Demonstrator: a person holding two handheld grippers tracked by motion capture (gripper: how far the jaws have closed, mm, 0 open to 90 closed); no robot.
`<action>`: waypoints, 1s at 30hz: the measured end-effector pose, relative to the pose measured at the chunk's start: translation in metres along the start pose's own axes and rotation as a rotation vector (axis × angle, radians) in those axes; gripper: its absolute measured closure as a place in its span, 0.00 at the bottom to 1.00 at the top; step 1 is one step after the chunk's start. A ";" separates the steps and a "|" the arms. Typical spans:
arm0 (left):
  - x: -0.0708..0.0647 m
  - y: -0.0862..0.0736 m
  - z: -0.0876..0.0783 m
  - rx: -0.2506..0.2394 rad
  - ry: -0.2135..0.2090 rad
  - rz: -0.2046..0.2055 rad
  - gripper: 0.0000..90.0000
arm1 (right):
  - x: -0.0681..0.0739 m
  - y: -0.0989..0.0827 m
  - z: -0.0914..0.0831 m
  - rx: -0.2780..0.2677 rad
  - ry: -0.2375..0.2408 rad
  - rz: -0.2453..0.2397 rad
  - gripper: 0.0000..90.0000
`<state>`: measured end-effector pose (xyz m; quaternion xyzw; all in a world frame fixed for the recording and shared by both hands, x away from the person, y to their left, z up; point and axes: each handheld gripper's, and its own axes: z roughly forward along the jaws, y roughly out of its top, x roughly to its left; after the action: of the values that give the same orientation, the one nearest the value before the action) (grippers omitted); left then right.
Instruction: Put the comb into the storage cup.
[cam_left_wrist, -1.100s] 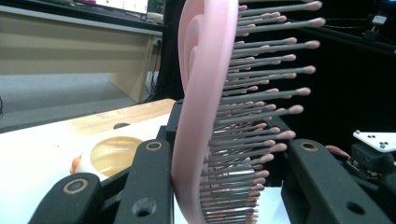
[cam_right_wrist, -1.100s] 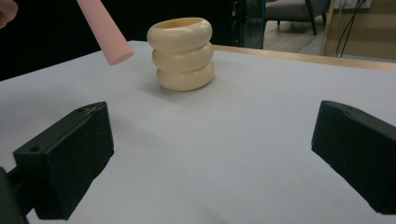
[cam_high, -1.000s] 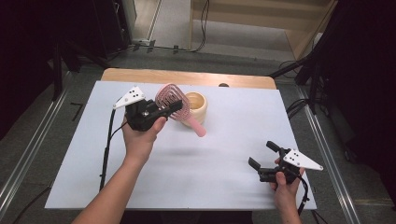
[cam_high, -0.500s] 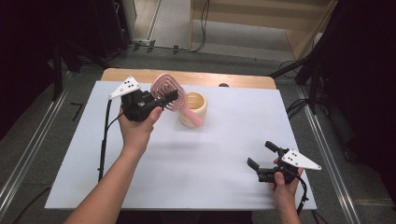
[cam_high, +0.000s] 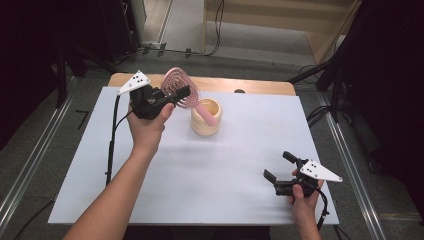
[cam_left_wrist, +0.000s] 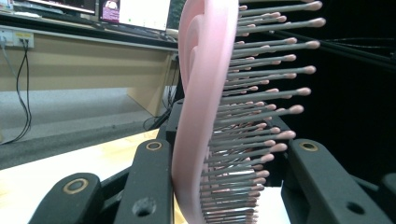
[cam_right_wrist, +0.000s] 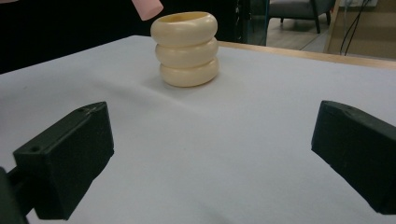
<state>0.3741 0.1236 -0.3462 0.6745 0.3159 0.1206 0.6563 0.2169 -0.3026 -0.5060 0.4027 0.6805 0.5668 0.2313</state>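
Up close, bristly pink brush, ribbed cream cup

Wooden table with a white mat covering almost all of it, bare wood strip at the far edge, cream ribbed cup standing upright on the mat, far from the near edge, a little left of centre

Lab; cabled floor; monitors
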 end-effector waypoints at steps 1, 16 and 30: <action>0.000 0.001 0.001 0.002 0.005 0.003 0.72 | 0.000 0.000 0.000 -0.001 0.001 0.000 0.00; 0.010 0.013 0.010 -0.030 0.040 -0.011 0.72 | -0.001 0.000 0.000 -0.002 0.004 0.001 0.00; 0.018 0.015 0.019 -0.042 0.070 -0.016 0.72 | -0.001 0.000 -0.001 -0.002 0.002 0.005 0.00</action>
<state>0.4031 0.1199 -0.3382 0.6535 0.3417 0.1454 0.6596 0.2168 -0.3043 -0.5062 0.4035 0.6792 0.5685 0.2297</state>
